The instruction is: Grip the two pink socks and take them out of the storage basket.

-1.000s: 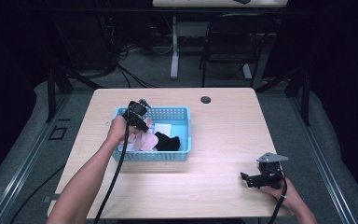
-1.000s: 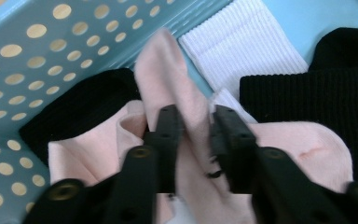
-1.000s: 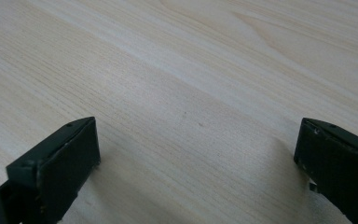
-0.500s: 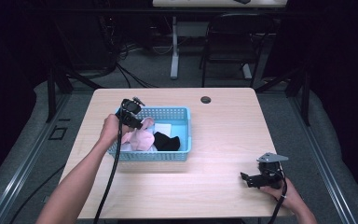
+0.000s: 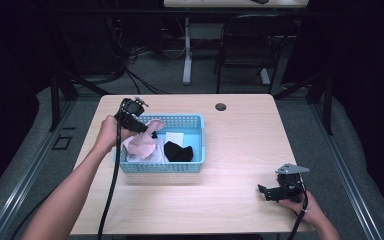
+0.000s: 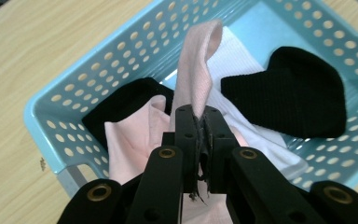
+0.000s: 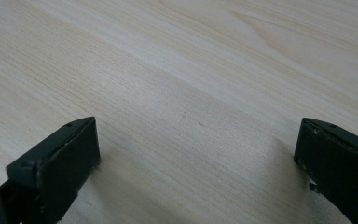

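Observation:
A blue perforated basket (image 5: 195,120) (image 6: 74,88) stands left of the table's middle, holding pink, white and black socks. My left gripper (image 5: 150,131) (image 6: 199,116) is shut on a pink sock (image 6: 193,65), lifted above the basket's left half; the sock (image 5: 141,145) drapes down onto the pile. A black sock (image 5: 178,151) (image 6: 291,91) and a white sock (image 5: 175,137) (image 6: 235,56) lie inside. My right gripper (image 5: 266,192) (image 7: 198,154) rests low over bare wood near the table's front right, open with nothing between its jaws.
A round dark grommet (image 5: 221,106) sits in the table (image 5: 240,150) near its far edge. A second black sock (image 6: 121,100) lies under the pink one. Beyond the table stand a chair (image 5: 242,37) and desk legs on grey floor.
My left gripper has risen and drawn back toward the basket's left side, pulling the pink sock up with it. The right gripper has stayed still.

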The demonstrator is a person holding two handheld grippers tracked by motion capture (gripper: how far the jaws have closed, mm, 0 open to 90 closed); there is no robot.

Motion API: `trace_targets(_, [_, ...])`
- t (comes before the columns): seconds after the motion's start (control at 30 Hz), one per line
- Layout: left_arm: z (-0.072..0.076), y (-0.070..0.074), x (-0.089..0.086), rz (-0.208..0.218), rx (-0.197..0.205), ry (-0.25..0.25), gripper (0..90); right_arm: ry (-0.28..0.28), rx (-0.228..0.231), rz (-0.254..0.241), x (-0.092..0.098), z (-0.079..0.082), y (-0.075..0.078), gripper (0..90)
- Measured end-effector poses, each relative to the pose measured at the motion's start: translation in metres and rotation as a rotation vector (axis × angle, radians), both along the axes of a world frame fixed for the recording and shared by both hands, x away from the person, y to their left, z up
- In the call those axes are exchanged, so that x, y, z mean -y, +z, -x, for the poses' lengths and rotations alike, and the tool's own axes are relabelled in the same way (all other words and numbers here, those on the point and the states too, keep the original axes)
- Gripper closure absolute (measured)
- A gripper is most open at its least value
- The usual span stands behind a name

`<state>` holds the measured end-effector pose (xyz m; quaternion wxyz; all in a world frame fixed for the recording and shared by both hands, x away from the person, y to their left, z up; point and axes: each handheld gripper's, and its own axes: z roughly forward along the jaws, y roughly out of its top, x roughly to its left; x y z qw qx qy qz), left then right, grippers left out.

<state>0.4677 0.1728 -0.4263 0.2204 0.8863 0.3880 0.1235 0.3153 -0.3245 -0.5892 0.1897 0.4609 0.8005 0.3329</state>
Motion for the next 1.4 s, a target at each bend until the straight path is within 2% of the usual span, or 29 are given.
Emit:
trace_targets(0.03, [0.002, 0.007, 0.0, 0.0, 0.008, -0.006, 86.3, 0.0, 0.0, 0.0, 0.0, 0.0, 0.0, 0.0])
trace_targets(0.07, [0.002, 0.007, 0.0, 0.0, 0.008, -0.006, 86.3, 0.0, 0.0, 0.0, 0.0, 0.0, 0.0, 0.0])
trace_targets(0.1, [0.003, 0.013, -0.001, 0.0, 0.014, -0.012, 86.3, -0.001, -0.001, 0.0, 0.0, 0.0, 0.0, 0.0])
trace_targets(0.3, [0.008, 0.03, -0.004, 0.004, 0.023, -0.033, 86.2, -0.001, -0.002, 0.0, 0.0, 0.0, 0.0, 0.0])
trace_targets(0.73, [0.019, 0.06, -0.013, -0.009, 0.04, -0.06, 86.4, -0.001, 0.0, -0.001, 0.0, 0.0, 0.0, 0.0])
trace_targets(1.07, [0.028, 0.08, -0.029, -0.011, 0.069, -0.04, 86.3, -0.001, 0.0, 0.0, 0.0, 0.0, 0.0, 0.0])
trace_targets(1.33, [0.033, 0.092, -0.053, -0.019, 0.064, -0.003, 86.3, -0.003, 0.0, 0.0, 0.0, 0.0, 0.0, 0.0])
trace_targets(1.4, [0.034, 0.094, -0.064, -0.027, 0.061, 0.016, 86.2, -0.003, 0.001, -0.001, 0.0, 0.0, 0.0, 0.0])
